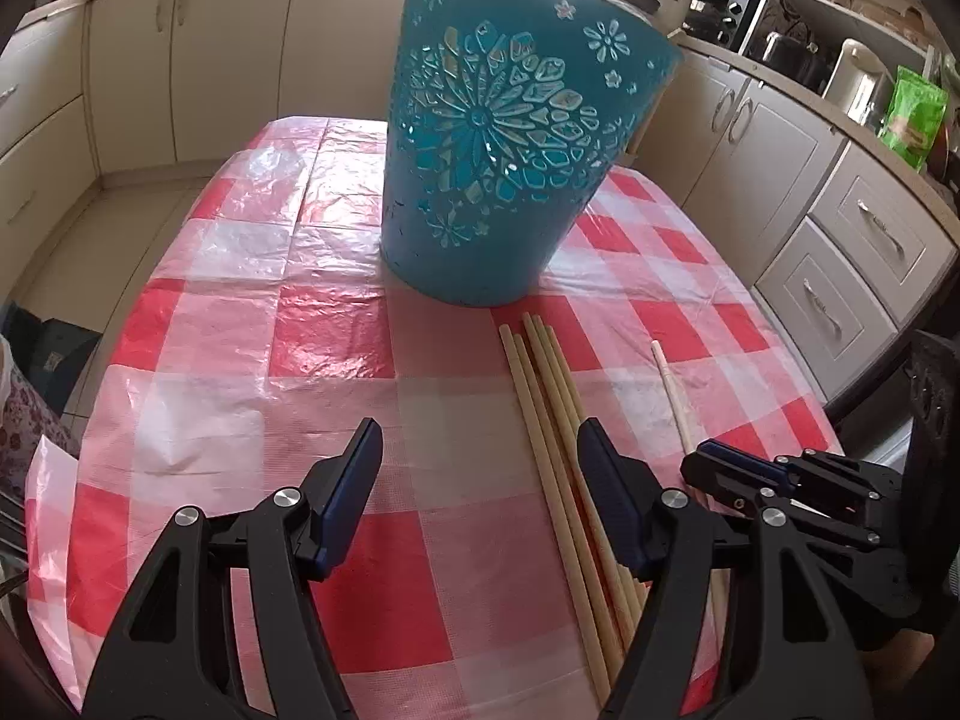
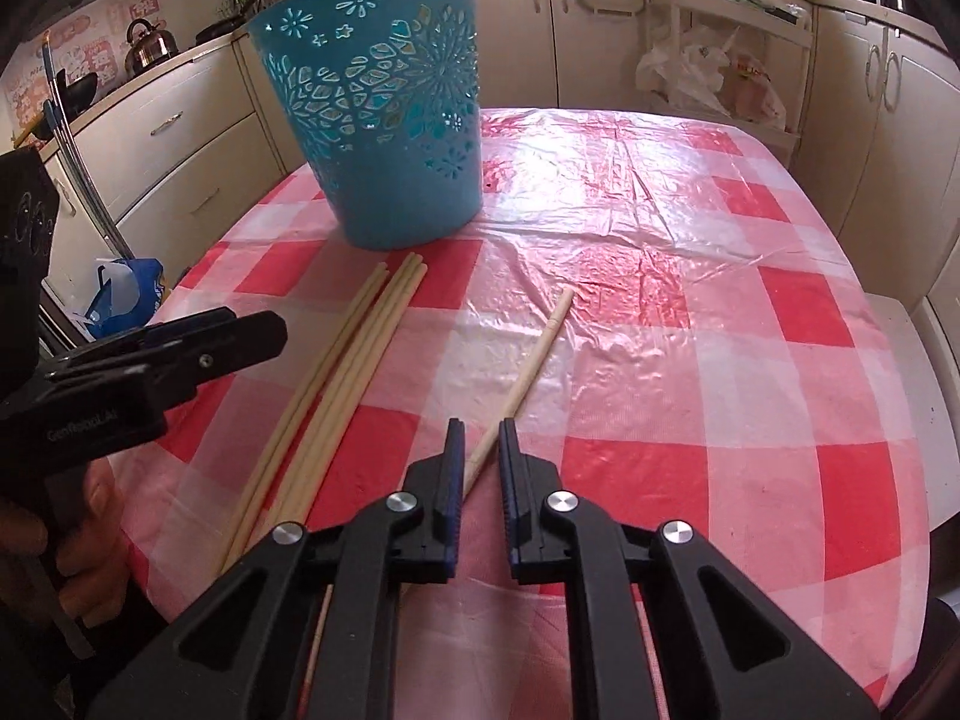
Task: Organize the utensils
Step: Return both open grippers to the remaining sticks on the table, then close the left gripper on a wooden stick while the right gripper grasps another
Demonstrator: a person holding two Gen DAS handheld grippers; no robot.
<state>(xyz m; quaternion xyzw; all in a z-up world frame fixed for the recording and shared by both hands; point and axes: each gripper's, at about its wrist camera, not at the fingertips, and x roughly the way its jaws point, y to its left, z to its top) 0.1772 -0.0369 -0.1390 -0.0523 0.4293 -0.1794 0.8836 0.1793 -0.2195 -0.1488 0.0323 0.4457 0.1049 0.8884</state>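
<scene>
A teal cut-out bucket (image 1: 510, 150) (image 2: 390, 120) stands upright at the far side of the red-and-white checked table (image 1: 240, 360) (image 2: 720, 360). Just in front of it lies a bundle of several wooden chopsticks (image 1: 546, 396) (image 2: 354, 354). One single chopstick (image 1: 669, 390) (image 2: 540, 348) lies apart to their right. My left gripper (image 1: 480, 429) (image 2: 264, 330) is open above the cloth, its right finger over the bundle and nothing between the pads. My right gripper (image 2: 481, 429) (image 1: 696, 462) stands narrowly open; the single chopstick runs between its tips and under its left finger, and the pads do not clamp it.
Cream kitchen cabinets (image 1: 840, 228) (image 2: 180, 138) ring the table closely. A kettle (image 2: 150, 42) sits on the left counter, plastic bags (image 2: 708, 72) hang behind the table, and a green packet (image 1: 912, 114) stands on the right counter. A hand (image 2: 90, 504) holds the left gripper.
</scene>
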